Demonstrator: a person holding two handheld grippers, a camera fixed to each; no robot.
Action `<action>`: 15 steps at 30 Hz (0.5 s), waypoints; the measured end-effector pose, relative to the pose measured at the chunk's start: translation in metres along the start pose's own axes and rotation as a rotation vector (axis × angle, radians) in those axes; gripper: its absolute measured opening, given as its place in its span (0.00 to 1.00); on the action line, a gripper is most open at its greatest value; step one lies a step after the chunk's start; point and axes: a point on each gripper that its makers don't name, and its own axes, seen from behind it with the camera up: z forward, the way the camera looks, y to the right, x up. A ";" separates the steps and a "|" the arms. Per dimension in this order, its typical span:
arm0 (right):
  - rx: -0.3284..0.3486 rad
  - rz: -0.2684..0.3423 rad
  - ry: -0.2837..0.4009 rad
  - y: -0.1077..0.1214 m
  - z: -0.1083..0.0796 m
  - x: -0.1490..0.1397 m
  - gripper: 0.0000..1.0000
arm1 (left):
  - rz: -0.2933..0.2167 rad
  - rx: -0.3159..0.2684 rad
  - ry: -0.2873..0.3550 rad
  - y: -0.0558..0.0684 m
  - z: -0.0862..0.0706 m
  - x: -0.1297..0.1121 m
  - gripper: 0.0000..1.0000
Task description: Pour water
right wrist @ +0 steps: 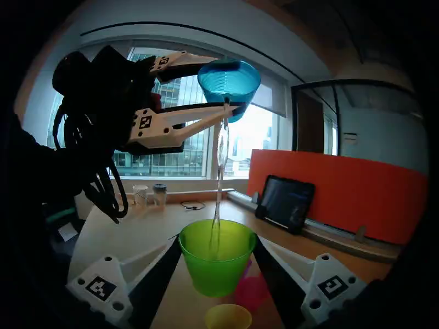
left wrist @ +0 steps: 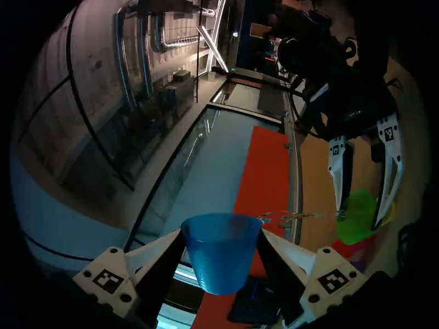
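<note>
Left gripper (left wrist: 222,244): fingers pressed on both sides of the blue cup (left wrist: 222,257), rolled over so the cup's long axis lies near level, mouth facing sideways. Water stream (right wrist: 219,164) drops from its lip into the green cup (right wrist: 217,263), which is upright, mouth up, clamped between the right gripper (right wrist: 217,249) fingers directly below. Judgement: the pour depends on keeping the lip over the green mouth

Desk (right wrist: 137,236) open btwn jars (right wrist: 151,195), tablet (right wrist: 285,204).
</note>
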 end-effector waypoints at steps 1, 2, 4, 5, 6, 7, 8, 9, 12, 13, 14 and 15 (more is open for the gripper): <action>0.000 -0.001 0.000 0.000 0.000 0.000 0.92 | 0.004 0.000 0.001 0.000 0.000 0.000 0.87; -0.001 -0.001 0.001 0.000 0.000 0.000 0.92 | 0.008 0.000 0.001 0.001 0.000 0.001 0.87; -0.001 -0.002 0.002 0.000 0.000 0.001 0.92 | 0.016 0.001 0.003 0.002 0.001 0.001 0.86; -0.001 -0.002 0.003 0.000 0.000 0.001 0.92 | 0.020 0.001 0.004 0.002 0.001 0.002 0.86; -0.001 -0.002 0.004 0.000 0.000 0.001 0.92 | 0.024 0.001 0.005 0.003 0.002 0.002 0.86; -0.002 -0.002 0.004 0.000 0.000 0.001 0.92 | 0.028 0.002 0.006 0.003 0.002 0.002 0.87; -0.002 -0.003 0.004 0.000 0.000 0.001 0.92 | 0.032 0.002 0.006 0.003 0.002 0.003 0.87; -0.002 -0.003 0.005 0.000 0.000 0.002 0.92 | 0.037 0.003 0.007 0.003 0.002 0.003 0.87; -0.003 -0.004 0.005 0.000 0.000 0.002 0.92 | 0.051 0.004 0.008 0.003 0.002 0.004 0.87; -0.003 -0.004 0.006 0.000 0.000 0.002 0.92 | 0.055 0.004 0.009 0.003 0.003 0.004 0.87; -0.004 -0.005 0.006 0.000 0.000 0.002 0.92 | 0.060 0.004 0.009 0.003 0.003 0.004 0.87; -0.004 -0.005 0.006 0.000 0.000 0.002 0.92 | 0.065 0.004 0.009 0.003 0.003 0.004 0.87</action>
